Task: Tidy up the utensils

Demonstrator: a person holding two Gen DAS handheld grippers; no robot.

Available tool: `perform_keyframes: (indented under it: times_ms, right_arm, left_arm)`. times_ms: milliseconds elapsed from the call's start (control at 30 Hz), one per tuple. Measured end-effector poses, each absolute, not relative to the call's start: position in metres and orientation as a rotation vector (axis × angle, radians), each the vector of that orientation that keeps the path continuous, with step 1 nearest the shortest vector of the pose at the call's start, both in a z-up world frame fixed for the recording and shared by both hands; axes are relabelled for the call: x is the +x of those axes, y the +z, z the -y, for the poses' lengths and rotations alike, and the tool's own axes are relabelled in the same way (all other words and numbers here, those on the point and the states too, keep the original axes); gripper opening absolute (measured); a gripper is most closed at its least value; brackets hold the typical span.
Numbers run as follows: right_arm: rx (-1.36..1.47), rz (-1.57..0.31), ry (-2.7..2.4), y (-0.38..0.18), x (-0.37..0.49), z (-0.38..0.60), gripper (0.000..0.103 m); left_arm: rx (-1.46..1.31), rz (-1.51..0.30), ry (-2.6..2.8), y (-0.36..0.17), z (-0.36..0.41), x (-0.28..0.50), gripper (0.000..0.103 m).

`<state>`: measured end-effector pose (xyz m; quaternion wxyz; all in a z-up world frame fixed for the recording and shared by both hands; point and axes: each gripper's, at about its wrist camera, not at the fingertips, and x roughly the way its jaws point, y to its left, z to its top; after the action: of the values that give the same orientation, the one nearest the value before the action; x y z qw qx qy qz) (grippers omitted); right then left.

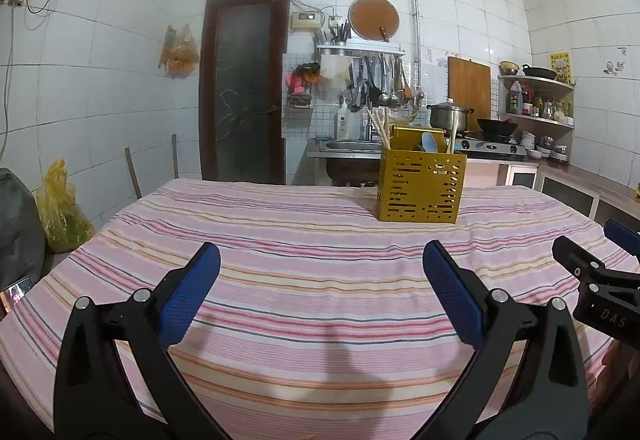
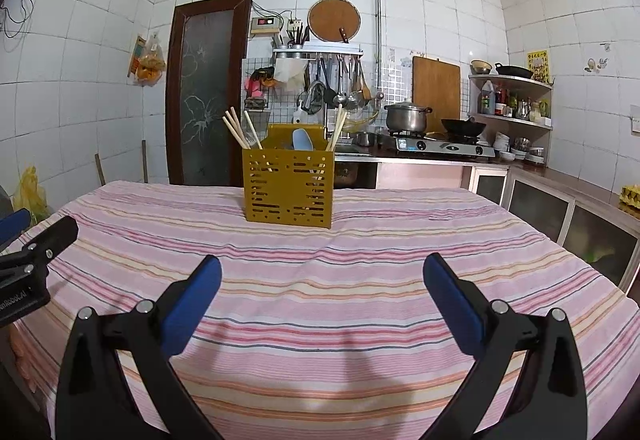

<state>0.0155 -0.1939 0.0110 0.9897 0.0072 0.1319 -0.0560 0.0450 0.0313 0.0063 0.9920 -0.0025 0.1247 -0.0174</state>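
1. The utensil holder [image 2: 289,186] is a square, mustard-yellow metal box with rows of short slots punched through its walls and a taller back panel. It stands upright on the striped tablecloth [image 2: 320,280], toward the far side of the table, well apart from both grippers.
2. In the holder, a bundle of pale wooden chopsticks [image 2: 239,130] leans out at the left corner, and another pair of chopsticks [image 2: 338,130] leans at the right. Between them a light blue spoon [image 2: 301,139] pokes up. A dark utensil sits beside the spoon, but its shape is hard to make out.
3. The left gripper [image 1: 321,282] hovers low over the near part of the cloth, its blue-padded fingers spread wide with nothing between them.
4. The right gripper [image 2: 322,290] is likewise splayed wide and holds nothing. It sits just beside the left one, and each shows at the edge of the other's view.
5. The lower parts of the utensils are hidden inside the box; only slivers show through the slots. The near edge of the table is cut off by the gripper bodies.
6. Behind the table are a sink [image 1: 348,146], a steel pot [image 2: 406,116] and a black wok [image 2: 464,127] on a gas stove.
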Motion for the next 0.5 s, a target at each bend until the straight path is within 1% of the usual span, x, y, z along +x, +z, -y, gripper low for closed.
perform_keyframes:
  times_ms: [500]
  right_arm:
    - [0.017, -0.258, -0.117, 0.0112, 0.0146, 0.1959, 0.099]
  left_arm:
    - [-0.003, -0.243, -0.049, 0.0057, -0.0307, 0.0431, 0.098]
